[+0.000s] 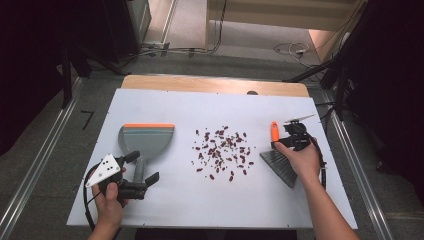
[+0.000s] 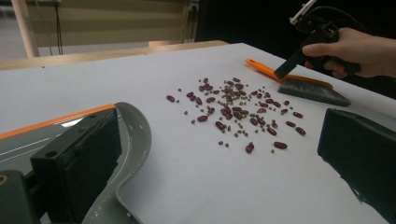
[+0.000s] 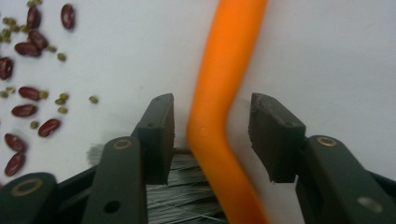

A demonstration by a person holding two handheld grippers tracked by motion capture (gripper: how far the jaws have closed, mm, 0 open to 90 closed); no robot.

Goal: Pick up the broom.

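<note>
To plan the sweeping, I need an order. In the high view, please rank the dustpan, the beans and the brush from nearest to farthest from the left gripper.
1. Dustpan: its handle lies right at the left gripper, at the table's left.
2. Beans: scattered at the middle.
3. Brush: far right, at the right gripper.

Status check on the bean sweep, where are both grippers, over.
Left gripper open, jaws astride the dustpan handle. Right gripper open, jaws astride the brush handle, not clamped. Beans scattered between them, nothing in the way.
</note>
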